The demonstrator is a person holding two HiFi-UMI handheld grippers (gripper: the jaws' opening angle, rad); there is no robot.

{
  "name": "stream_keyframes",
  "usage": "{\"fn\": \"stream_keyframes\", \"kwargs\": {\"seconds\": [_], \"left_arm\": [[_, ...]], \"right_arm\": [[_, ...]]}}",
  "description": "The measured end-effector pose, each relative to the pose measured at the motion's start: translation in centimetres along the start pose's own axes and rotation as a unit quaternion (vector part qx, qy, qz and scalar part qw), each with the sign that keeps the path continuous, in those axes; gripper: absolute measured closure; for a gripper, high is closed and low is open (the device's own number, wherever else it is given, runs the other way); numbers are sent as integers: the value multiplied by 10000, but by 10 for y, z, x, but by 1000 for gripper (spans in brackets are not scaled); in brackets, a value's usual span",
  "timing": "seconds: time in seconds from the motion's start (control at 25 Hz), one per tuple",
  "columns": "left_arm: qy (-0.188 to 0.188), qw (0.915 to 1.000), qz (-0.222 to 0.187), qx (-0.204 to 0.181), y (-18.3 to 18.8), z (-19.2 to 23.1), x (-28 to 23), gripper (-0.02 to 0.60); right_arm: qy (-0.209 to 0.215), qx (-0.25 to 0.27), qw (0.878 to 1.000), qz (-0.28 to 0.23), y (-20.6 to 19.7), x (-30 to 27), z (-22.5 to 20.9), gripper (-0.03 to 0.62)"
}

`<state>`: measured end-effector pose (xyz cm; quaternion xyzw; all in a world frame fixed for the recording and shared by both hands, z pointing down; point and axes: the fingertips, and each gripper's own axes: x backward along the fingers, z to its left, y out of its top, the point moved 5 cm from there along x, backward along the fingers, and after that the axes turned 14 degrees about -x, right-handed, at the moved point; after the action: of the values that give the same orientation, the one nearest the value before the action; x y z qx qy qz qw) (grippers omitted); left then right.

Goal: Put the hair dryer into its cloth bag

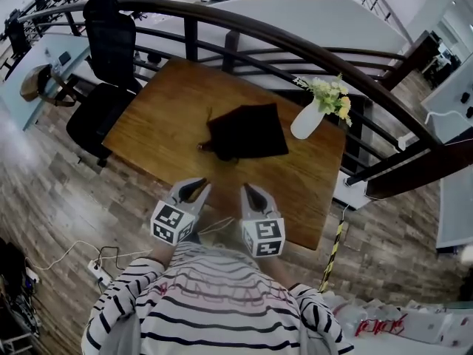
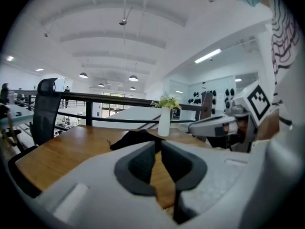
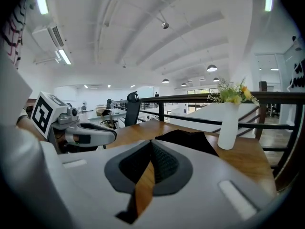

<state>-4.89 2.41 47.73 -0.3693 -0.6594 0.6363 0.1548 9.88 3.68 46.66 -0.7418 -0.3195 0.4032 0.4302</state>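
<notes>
Hovering nearest me, short of the cloth bag point(image 1: 247, 132) lying mid-surface point(image 1: 162, 117), my left gripper point(image 1: 198, 188) and right gripper point(image 1: 248, 191) are both pinched together, empty. I'd open them before reaching. No hair dryer shows outside the bag; a vase point(image 1: 307, 120) stands just right of it.

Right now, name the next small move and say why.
Probably open the left gripper and reach to the cloth bag: both it and the right gripper are shut, empty, short of the bag; no hair dryer shows.
</notes>
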Motion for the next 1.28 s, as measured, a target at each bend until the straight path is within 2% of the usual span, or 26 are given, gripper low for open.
{"fn": "stream_keyframes", "kwargs": {"seconds": [0.08, 0.12, 0.52, 1.28], "left_arm": [[42, 10000, 9, 10, -2, -3, 4, 575], [64, 10000, 15, 22, -4, -4, 6, 578], [187, 9994, 125, 251, -18, -9, 21, 578], [95, 9993, 169, 308, -19, -7, 15, 578]], "right_arm": [[10, -40, 10000, 31, -4, 4, 1, 594], [13, -61, 10000, 51, -6, 6, 1, 594], [23, -121, 9996, 271, -25, 15, 7, 594], [-57, -136, 9997, 205, -17, 8, 1, 594]]}}
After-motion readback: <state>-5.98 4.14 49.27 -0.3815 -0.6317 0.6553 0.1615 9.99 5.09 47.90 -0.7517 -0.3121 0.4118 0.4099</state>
